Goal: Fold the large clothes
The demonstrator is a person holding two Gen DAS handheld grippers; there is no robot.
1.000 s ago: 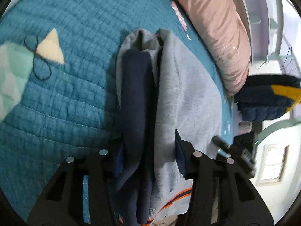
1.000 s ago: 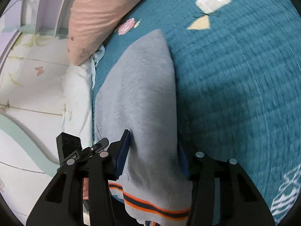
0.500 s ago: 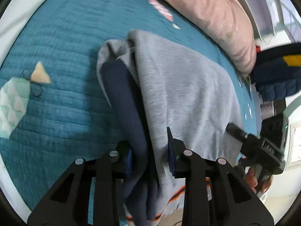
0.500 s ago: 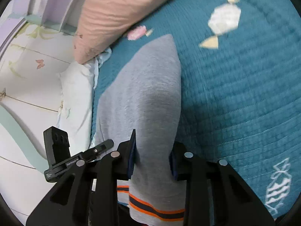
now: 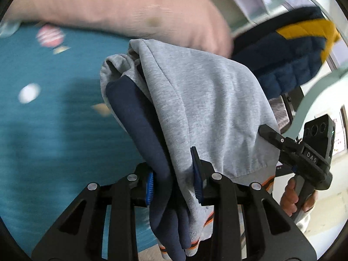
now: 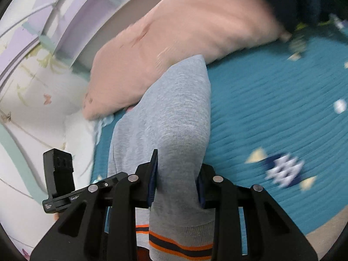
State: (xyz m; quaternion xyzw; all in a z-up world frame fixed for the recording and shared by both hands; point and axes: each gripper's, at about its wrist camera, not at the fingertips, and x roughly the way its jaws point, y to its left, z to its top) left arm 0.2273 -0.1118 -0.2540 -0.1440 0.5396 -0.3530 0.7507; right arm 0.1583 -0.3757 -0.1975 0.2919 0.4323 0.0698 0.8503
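A folded grey sweatshirt [image 5: 202,100] with a navy part [image 5: 139,126] and an orange-and-navy striped hem [image 6: 180,245] hangs lifted above the teal quilted bedspread [image 5: 43,130]. My left gripper [image 5: 174,180] is shut on its bundled navy and grey layers. My right gripper [image 6: 177,180] is shut on the other side of the grey sweatshirt [image 6: 174,113], near the hem. The left wrist view shows the right gripper [image 5: 304,152] at the far right, held by a hand [image 5: 291,198]. Part of the left gripper's body [image 6: 61,178] shows at the lower left of the right wrist view.
A long pink pillow [image 5: 113,6] lies along the far side of the bed, also the pink pillow [image 6: 174,34] behind the garment. A navy and yellow padded item [image 5: 293,50] sits past the bed's end. A white sheet edge [image 6: 76,130] and pale wall are left of the bedspread.
Both grippers closed on the sweatshirt and lifted it off the bedspread, carrying it toward the pink pillow. The cloth now hangs between them; the background is blurred by motion.
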